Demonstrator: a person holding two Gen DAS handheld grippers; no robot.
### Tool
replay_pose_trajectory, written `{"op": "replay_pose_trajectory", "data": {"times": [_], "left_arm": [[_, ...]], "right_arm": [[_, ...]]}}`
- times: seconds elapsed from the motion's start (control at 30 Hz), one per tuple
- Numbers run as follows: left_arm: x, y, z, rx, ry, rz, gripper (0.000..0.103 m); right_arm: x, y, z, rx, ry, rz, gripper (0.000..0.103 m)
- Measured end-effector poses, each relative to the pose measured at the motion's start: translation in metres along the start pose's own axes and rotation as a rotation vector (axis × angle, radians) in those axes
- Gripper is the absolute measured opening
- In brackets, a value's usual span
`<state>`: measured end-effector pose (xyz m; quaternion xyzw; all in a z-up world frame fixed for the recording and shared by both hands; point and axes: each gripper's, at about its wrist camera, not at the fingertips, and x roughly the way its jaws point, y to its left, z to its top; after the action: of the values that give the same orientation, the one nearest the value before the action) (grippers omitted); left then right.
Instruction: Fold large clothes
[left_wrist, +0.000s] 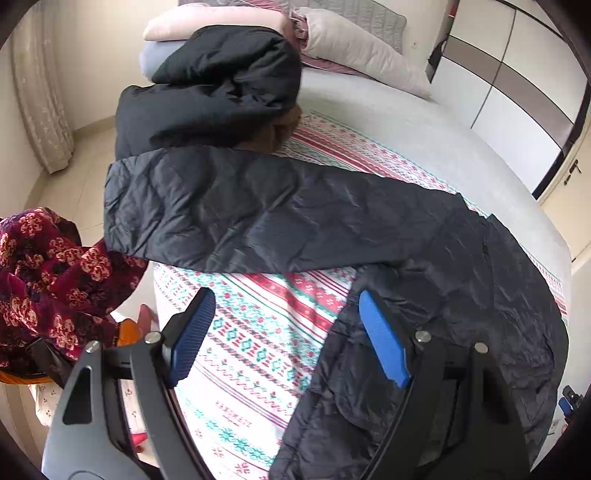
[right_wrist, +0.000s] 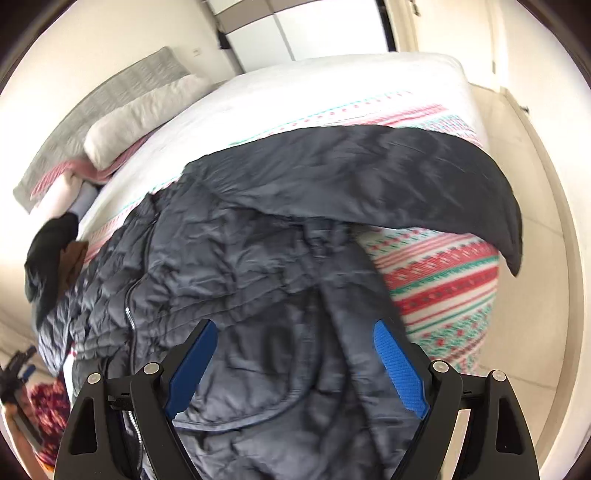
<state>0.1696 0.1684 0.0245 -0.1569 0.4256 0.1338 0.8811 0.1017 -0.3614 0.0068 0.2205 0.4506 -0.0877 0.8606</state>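
Observation:
A large dark navy padded jacket (left_wrist: 424, 258) lies spread on a bed with a striped patterned sheet (left_wrist: 258, 332). One sleeve (left_wrist: 221, 206) stretches to the left edge of the bed. Its black hood (left_wrist: 236, 81) lies toward the pillows. My left gripper (left_wrist: 286, 310) is open and empty, above the sheet and the jacket's side edge. In the right wrist view the jacket body (right_wrist: 240, 258) fills the middle, and the other sleeve (right_wrist: 388, 177) lies across toward the bed's right edge. My right gripper (right_wrist: 295, 343) is open and empty just above the jacket's lower part.
Pillows (left_wrist: 362, 48) and folded bedding (left_wrist: 207, 22) lie at the head of the bed. A dark red flowered cloth (left_wrist: 44, 280) sits beside the bed at the left. A wardrobe (left_wrist: 517, 92) stands at the right. Tiled floor (right_wrist: 535, 221) surrounds the bed.

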Motion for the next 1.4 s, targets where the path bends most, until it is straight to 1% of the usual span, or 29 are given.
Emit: {"op": "replay_pose_trajectory", "data": {"times": [0.1,0.2,0.23,0.33,0.4,0.43,0.47,0.53,0.57,0.67,0.77,0.8,0.83,0.87,0.9,0.97,1.0,1.03,1.07,1.13,1.23,1.3,1.4], "left_arm": [[0.0,-0.039,-0.011,0.029,0.046,-0.065,0.081],[0.008,-0.072,-0.027,0.044,0.094,-0.131,0.088],[0.015,-0.081,-0.034,0.047,0.111,-0.142,0.09],[0.038,-0.107,-0.056,0.068,0.194,-0.146,0.091],[0.053,-0.12,-0.068,0.099,0.25,-0.162,0.091],[0.059,-0.126,-0.073,0.114,0.263,-0.161,0.091],[0.063,-0.131,-0.076,0.129,0.265,-0.151,0.091],[0.067,-0.14,-0.082,0.163,0.237,-0.124,0.092],[0.069,-0.143,-0.084,0.18,0.224,-0.118,0.094],[0.078,-0.147,-0.091,0.208,0.205,-0.102,0.1],[0.086,-0.147,-0.097,0.228,0.2,-0.087,0.102],[0.088,-0.147,-0.099,0.231,0.204,-0.081,0.102],[0.09,-0.146,-0.099,0.231,0.21,-0.075,0.102],[0.091,-0.146,-0.099,0.232,0.219,-0.072,0.102],[0.092,-0.147,-0.098,0.235,0.228,-0.069,0.102],[0.093,-0.148,-0.096,0.245,0.247,-0.068,0.102],[0.093,-0.149,-0.095,0.255,0.253,-0.07,0.102],[0.093,-0.15,-0.095,0.269,0.258,-0.074,0.102],[0.093,-0.152,-0.094,0.282,0.262,-0.083,0.102],[0.091,-0.152,-0.09,0.294,0.257,-0.119,0.102],[0.084,-0.148,-0.083,0.263,0.232,-0.171,0.102],[0.082,-0.147,-0.076,0.238,0.22,-0.197,0.102],[0.076,-0.143,-0.067,0.208,0.202,-0.219,0.102]], "right_arm": [[-0.004,-0.067,0.012,0.209,0.012,0.04,0.088],[-0.005,-0.119,0.017,0.361,-0.007,0.05,0.088],[-0.004,-0.133,0.017,0.403,-0.013,0.051,0.088],[0.008,-0.164,0.015,0.516,-0.017,0.089,0.088],[0.021,-0.178,0.015,0.578,-0.015,0.138,0.088],[0.028,-0.183,0.015,0.604,-0.018,0.163,0.088],[0.035,-0.188,0.016,0.627,-0.022,0.184,0.088],[0.05,-0.194,0.021,0.673,-0.032,0.218,0.088],[0.058,-0.197,0.025,0.694,-0.038,0.225,0.088],[0.071,-0.202,0.039,0.721,-0.083,0.195,0.089],[0.079,-0.208,0.056,0.738,-0.131,0.174,0.088],[0.081,-0.21,0.061,0.748,-0.145,0.165,0.087],[0.082,-0.213,0.066,0.759,-0.16,0.156,0.083],[0.081,-0.216,0.07,0.77,-0.174,0.144,0.075],[0.081,-0.218,0.075,0.78,-0.189,0.127,0.068],[0.075,-0.225,0.083,0.788,-0.231,0.112,0.04],[0.07,-0.223,0.087,0.784,-0.255,0.107,0.032],[0.062,-0.223,0.089,0.767,-0.28,0.094,0.018],[0.055,-0.219,0.095,0.739,-0.306,0.071,0.012],[0.034,-0.202,0.109,0.656,-0.36,0.029,0.01],[0.0,-0.164,0.129,0.507,-0.425,-0.028,0.008],[-0.021,-0.133,0.141,0.403,-0.463,-0.057,0.008],[-0.048,-0.079,0.157,0.252,-0.512,-0.072,0.007]]}}
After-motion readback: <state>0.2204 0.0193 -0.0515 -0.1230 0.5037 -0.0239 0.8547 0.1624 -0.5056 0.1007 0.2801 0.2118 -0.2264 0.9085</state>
